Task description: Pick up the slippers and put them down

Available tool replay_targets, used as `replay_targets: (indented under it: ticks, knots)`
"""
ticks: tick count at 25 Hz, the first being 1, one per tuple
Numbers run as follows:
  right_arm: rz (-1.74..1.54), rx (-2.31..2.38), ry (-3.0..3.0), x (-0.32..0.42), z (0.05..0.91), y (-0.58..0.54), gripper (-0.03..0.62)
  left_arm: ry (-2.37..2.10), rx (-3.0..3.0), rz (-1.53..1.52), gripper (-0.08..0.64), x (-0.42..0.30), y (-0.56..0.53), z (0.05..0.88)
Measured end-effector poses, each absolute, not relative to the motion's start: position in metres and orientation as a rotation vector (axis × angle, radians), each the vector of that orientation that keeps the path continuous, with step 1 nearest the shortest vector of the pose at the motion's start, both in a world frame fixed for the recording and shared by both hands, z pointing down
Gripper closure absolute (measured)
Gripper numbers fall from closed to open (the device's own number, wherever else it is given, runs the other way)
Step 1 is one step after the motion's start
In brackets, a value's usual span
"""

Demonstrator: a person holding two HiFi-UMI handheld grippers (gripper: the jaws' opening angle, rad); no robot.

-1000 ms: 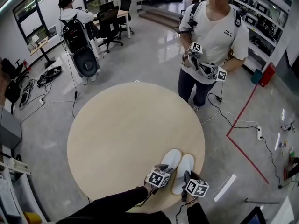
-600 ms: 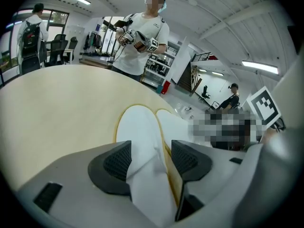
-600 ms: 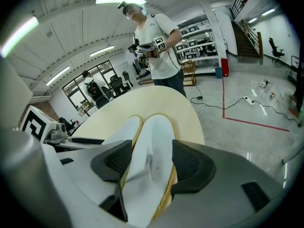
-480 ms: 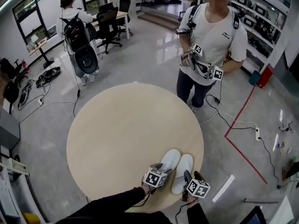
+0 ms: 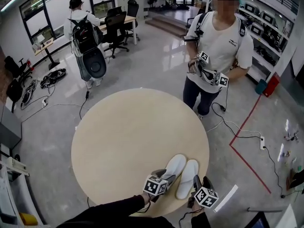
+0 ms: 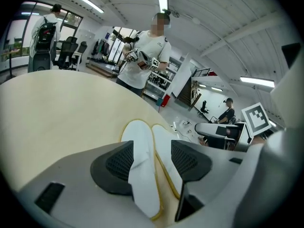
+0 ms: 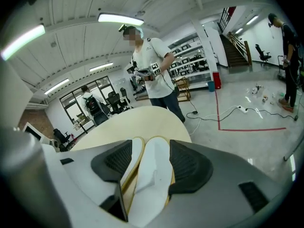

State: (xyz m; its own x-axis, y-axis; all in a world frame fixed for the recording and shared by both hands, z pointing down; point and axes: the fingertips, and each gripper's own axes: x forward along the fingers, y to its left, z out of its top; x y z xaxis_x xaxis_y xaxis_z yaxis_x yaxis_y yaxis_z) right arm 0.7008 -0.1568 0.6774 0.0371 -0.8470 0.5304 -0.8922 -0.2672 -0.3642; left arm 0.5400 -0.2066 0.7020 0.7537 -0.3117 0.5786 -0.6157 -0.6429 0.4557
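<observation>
Head view and both gripper views: the left tool [image 5: 163, 175] and right tool [image 5: 195, 185] are shown with jaws just opened wide, nothing gripped, and the white slippers [image 5: 180, 171] are left side by side near the worktop [image 5: 123, 137] edge, so the put-down is judged done.

Left gripper [image 6: 152, 161] jaws just opened, wide apart; white slippers [image 6: 141, 146] side by side between them, lower centre, on table [image 6: 61, 108].

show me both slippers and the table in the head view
left slipper [image 5: 173, 167], head view, middle of its white top
right slipper [image 5: 187, 178], head view, middle of its white top
round table [image 5: 128, 132], head view, bare part of the tabletop
</observation>
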Motion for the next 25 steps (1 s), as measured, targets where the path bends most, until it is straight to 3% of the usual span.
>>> replay_targets:
  ticks: [7, 12, 14, 19, 25]
  knots:
    - [0.854, 2.167, -2.121, 0.662, 0.605, -0.163, 0.346, -0.682, 2.309, 0.407, 0.307, 0.508, -0.189, 0.647]
    - [0.864, 2.005, -2.359, 0.594, 0.586, -0.162, 0.463, -0.690, 2.349, 0.372, 0.311, 0.469, -0.159, 0.624]
    - [0.911, 1.913, -2.447, 0.564, 0.583, -0.163, 0.489, -0.705, 2.380, 0.381, 0.344, 0.453, -0.148, 0.616]
    - [0.953, 1.662, -2.599, 0.496, 0.570, -0.157, 0.549, -0.687, 2.400, 0.327, 0.513, 0.417, -0.126, 0.596]
    - [0.923, 1.534, -2.646, 0.433, 0.561, -0.140, 0.577, -0.575, 2.441, 0.301, 0.535, 0.391, -0.101, 0.588]
